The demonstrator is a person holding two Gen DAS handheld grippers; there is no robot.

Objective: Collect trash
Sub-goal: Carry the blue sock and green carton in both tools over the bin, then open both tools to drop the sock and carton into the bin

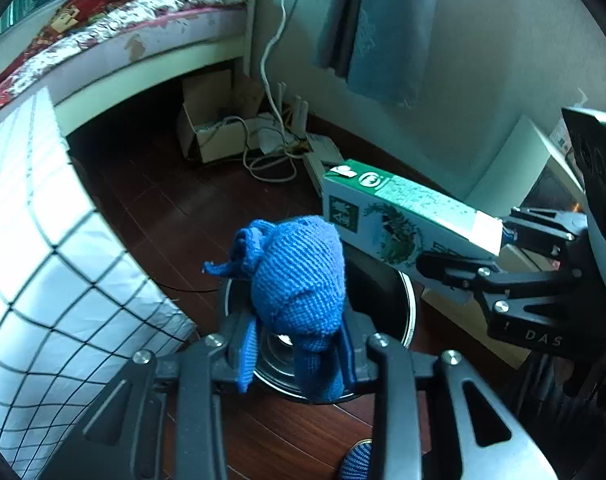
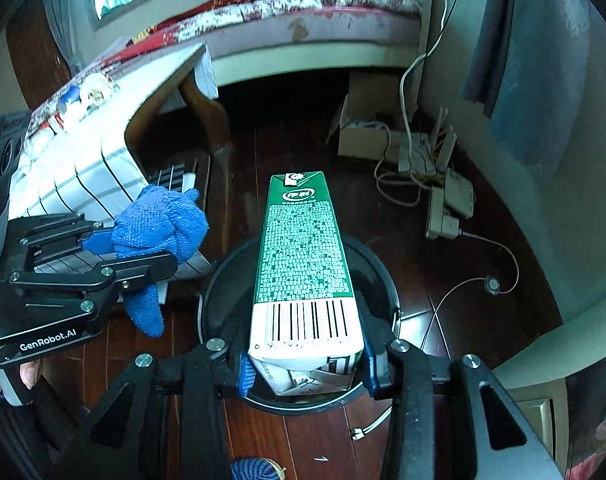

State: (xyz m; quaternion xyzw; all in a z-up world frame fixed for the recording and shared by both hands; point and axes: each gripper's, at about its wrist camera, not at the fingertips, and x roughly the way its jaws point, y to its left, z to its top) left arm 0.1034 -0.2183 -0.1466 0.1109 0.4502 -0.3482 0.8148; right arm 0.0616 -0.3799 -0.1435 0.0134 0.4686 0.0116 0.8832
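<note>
Blue cloth (image 1: 299, 276): knitted, rough ribbed weave, matt.
Carton (image 2: 303, 256): printed paperboard, smooth, slight sheen.
Bin (image 1: 407, 312): black wall, shiny metal rim and bottom.
Floor (image 2: 443, 320): dark red-brown wood planks, glossy.
Gripper arms (image 2: 207, 392): black, matt, with bright metal screws.
Gripper pads (image 2: 245, 374): blue, smooth plastic.

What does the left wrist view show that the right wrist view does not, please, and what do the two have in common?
Only the left wrist view shows the carton's illustrated side face and the black-grid cloth at its left. Only the right wrist view shows the carton's barcode, a fingertip under the left gripper, and the small round disc on a thin wire. Both show the blue knitted cloth clamped in the left gripper, the carton clamped in the right gripper, the round black bin beneath, the bed and the tangled white cables.
</note>
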